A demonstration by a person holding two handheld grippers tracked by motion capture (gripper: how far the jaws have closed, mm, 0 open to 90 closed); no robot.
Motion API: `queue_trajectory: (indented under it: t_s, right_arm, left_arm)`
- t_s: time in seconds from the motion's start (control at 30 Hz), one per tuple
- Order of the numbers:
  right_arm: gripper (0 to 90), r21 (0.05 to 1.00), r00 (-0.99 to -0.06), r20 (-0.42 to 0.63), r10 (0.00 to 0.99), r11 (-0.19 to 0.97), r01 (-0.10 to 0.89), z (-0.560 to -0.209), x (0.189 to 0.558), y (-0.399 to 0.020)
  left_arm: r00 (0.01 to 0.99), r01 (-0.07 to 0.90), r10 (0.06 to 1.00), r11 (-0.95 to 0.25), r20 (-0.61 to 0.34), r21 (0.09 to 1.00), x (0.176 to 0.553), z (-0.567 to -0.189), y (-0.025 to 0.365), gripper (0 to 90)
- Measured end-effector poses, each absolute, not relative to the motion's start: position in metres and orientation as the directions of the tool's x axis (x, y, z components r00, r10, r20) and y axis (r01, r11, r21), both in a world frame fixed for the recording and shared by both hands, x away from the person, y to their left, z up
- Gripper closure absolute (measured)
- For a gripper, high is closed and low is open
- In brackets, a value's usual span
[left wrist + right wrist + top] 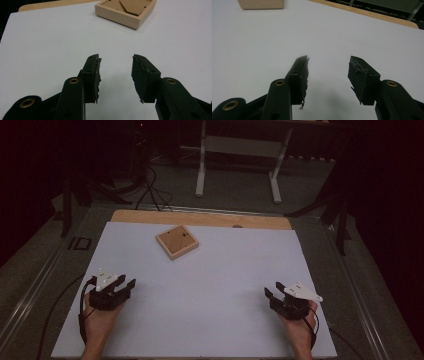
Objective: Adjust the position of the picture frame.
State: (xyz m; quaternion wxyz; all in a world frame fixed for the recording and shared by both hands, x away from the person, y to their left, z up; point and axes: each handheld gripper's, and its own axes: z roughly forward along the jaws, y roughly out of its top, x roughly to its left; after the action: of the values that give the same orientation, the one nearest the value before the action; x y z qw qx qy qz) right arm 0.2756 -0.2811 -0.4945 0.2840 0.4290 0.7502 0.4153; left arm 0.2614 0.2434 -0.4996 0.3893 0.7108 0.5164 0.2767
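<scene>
A shallow square wooden tray with flat brown puzzle pieces inside lies on the white sheet toward the far side. In the left gripper view the tray is ahead and to the right, well beyond the jaws. My left gripper rests low at the near left, held by a hand, open with nothing between its fingers; the left gripper shows bare sheet in the gap. My right gripper sits at the near right, also open and empty. In the right gripper view the right gripper points over bare sheet, with a tray corner at the top left.
The white sheet covers a wooden board whose far edge shows beyond it. Grey floor, black cables and a white table frame lie behind the board. Metal rails run along both sides.
</scene>
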Motion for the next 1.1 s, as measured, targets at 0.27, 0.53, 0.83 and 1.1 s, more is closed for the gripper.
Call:
queue_trajectory:
  t_s: [0.27,0.53,0.83,1.1]
  right_arm:
    - [47.3,0.871,-0.471,-0.076,0.879,0.289,0.398,-0.494,0.275,-0.278]
    - [46.0,0.87,-0.469,-0.086,0.879,0.296,0.395,-0.496,0.276,-0.277]
    - [44.4,0.874,-0.46,-0.083,0.884,0.286,0.392,-0.497,0.276,-0.279]
    - [44.2,0.879,-0.46,-0.082,0.884,0.282,0.385,-0.496,0.275,-0.278]
  left_arm:
    - [0.328,0.508,0.945,-0.19,0.016,0.84,0.259,-0.499,0.239,57.8]
    - [0.335,0.516,0.942,-0.184,0.001,0.836,0.261,-0.5,0.239,57.9]
    - [0.345,0.523,0.939,-0.184,-0.009,0.832,0.26,-0.497,0.23,59.2]
    - [0.362,0.511,0.932,-0.195,-0.004,0.837,0.259,-0.491,0.225,58.7]
